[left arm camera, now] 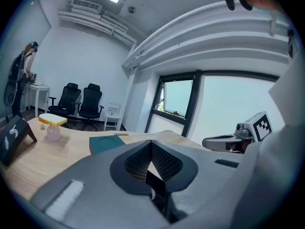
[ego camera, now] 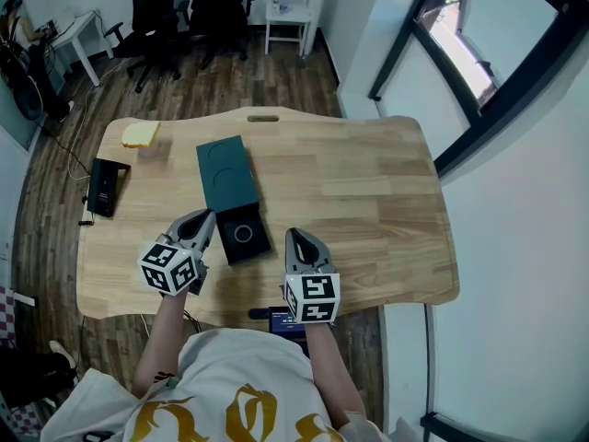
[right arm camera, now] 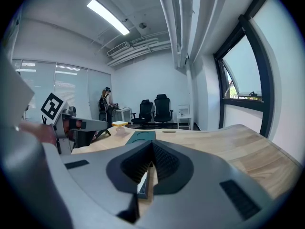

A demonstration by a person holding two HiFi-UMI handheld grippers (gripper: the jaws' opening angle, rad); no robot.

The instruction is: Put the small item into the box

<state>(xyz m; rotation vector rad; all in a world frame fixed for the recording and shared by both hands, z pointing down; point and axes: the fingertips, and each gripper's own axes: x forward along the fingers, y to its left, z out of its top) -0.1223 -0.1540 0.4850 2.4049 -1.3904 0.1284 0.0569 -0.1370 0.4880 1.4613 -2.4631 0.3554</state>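
A dark teal box lies open on the wooden table (ego camera: 368, 182). Its lid (ego camera: 225, 173) lies flat and its black-lined base (ego camera: 245, 235) holds a pale ring (ego camera: 243, 234). My left gripper (ego camera: 206, 217) hovers at the base's left edge with its jaws shut and nothing between them. My right gripper (ego camera: 296, 237) is just right of the base, also shut and empty. In the left gripper view the closed gripper (left arm camera: 151, 146) points over the lid (left arm camera: 107, 143). The right gripper view shows its closed gripper (right arm camera: 151, 148) and the lid (right arm camera: 140, 137) beyond.
At the table's far left corner lie a yellow sponge (ego camera: 140, 134) and a small pink object (ego camera: 153, 151). A black stand (ego camera: 107, 187) sits near the left edge. Office chairs (ego camera: 175, 17) and a white side table (ego camera: 288, 12) stand behind the table. A window wall runs along the right.
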